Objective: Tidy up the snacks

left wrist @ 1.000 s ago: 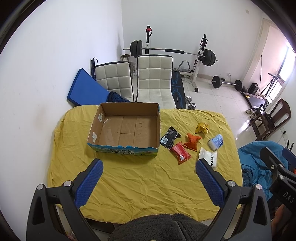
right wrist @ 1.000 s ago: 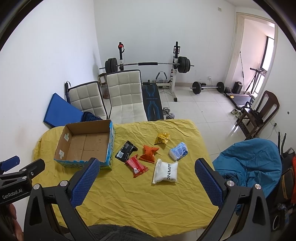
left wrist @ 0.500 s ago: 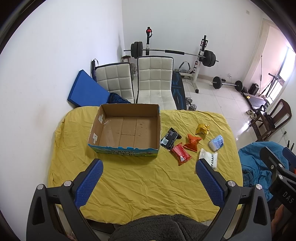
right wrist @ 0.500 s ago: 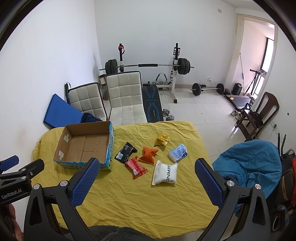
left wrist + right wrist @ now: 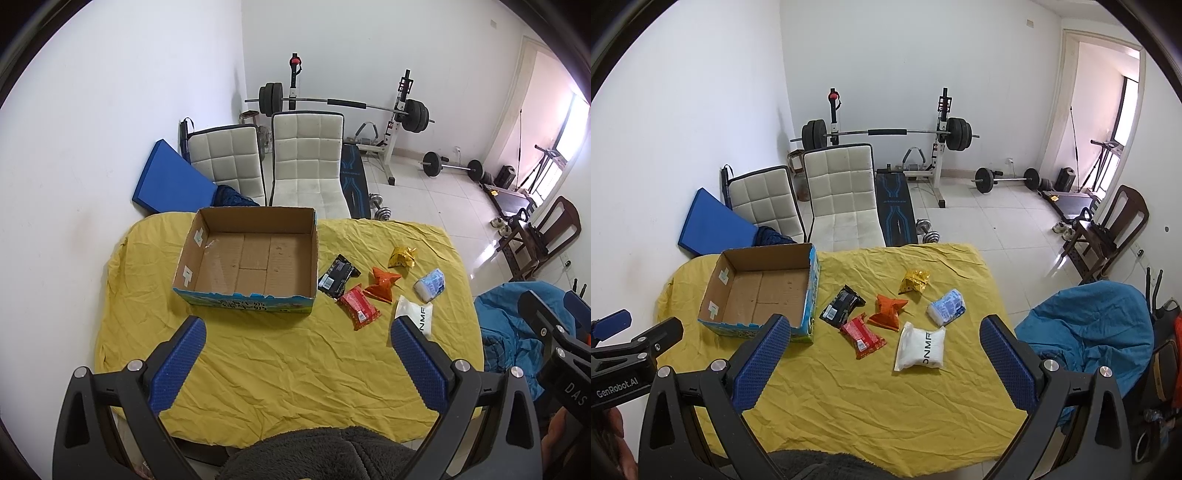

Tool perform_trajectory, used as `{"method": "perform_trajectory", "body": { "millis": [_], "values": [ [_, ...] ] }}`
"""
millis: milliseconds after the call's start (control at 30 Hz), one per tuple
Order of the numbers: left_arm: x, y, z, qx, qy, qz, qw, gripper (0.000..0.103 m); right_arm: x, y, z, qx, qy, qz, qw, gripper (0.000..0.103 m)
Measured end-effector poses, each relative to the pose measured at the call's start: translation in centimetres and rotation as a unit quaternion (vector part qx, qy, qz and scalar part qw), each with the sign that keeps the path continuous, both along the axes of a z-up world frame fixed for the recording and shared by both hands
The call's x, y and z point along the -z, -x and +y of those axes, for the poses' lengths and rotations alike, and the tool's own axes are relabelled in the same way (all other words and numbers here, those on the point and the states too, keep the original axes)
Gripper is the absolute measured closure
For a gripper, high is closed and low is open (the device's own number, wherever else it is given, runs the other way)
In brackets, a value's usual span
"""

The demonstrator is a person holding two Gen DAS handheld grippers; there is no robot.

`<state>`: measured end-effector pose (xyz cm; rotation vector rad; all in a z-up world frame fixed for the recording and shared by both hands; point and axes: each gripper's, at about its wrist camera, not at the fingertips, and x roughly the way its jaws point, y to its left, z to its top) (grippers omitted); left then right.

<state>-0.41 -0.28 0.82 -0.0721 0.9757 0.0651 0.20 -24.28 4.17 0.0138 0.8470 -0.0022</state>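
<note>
Cardboard box [image 5: 255, 258] bare | six snacks beside it | left tongs [image 5: 295, 354] spread | right tongs [image 5: 882, 350] spread

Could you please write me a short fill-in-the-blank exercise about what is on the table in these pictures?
1. The cardboard box holds ____ snacks.
2. The cloth over the table is ____ in colour.
3. The packet lying closest to the box is the ____ one; the red packet lies just nearer the camera.
4. Both the left tongs and the right tongs are ____ and hold nothing.

Missing words: no; yellow; black; open
</note>
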Motion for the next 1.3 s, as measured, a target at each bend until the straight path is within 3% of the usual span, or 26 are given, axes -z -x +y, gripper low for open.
{"method": "perform_trajectory", "body": {
  "millis": [533, 700, 800, 933, 1067, 1167, 1233, 1300],
  "values": [
    [-0.1, -0.4, -0.8, 0.005, 0.003, 0.003, 1.0000, 0.000, 0.0, -0.2, 0.2, -0.002, -0.001, 0.001, 1.000, 0.000],
    [0.9, -2.0, -1.2, 0.011, 0.002, 0.009, 0.9999, 0.000, 1.8, -1.7, -1.1, 0.012, -0.009, 0.018, 1.000, 0.000],
    [2.7, -4.2, -1.4, 0.010, -0.003, 0.021, 0.9997, 0.000, 4.4, -3.8, -3.0, 0.029, -0.009, 0.049, 0.998, 0.000],
    [6.9, -7.7, -2.3, 0.014, 0.001, 0.054, 0.9984, 0.000, 10.4, -7.9, -6.5, 0.049, -0.013, 0.110, 0.993, 0.000],
    [12.6, -11.3, -4.2, 0.025, 0.003, 0.104, 0.9943, 0.000, 20.4, -13.1, -10.1, 0.056, -0.018, 0.204, 0.977, 0.000],
    [18.0, -14.1, -5.8, 0.024, 0.027, 0.158, 0.9868, 0.000, 28.8, -16.7, -11.4, 0.056, -0.015, 0.268, 0.962, 0.000],
    [21.6, -15.8, -6.9, 0.022, 0.040, 0.194, 0.9800, 0.000, 34.7, -19.0, -12.1, 0.060, -0.040, 0.307, 0.949, 0.000],
    [24.8, -17.3, -8.3, 0.021, 0.050, 0.227, 0.9724, 0.000, 38.9, -20.7, -12.2, 0.065, -0.044, 0.330, 0.941, 0.000]
  ]
}}
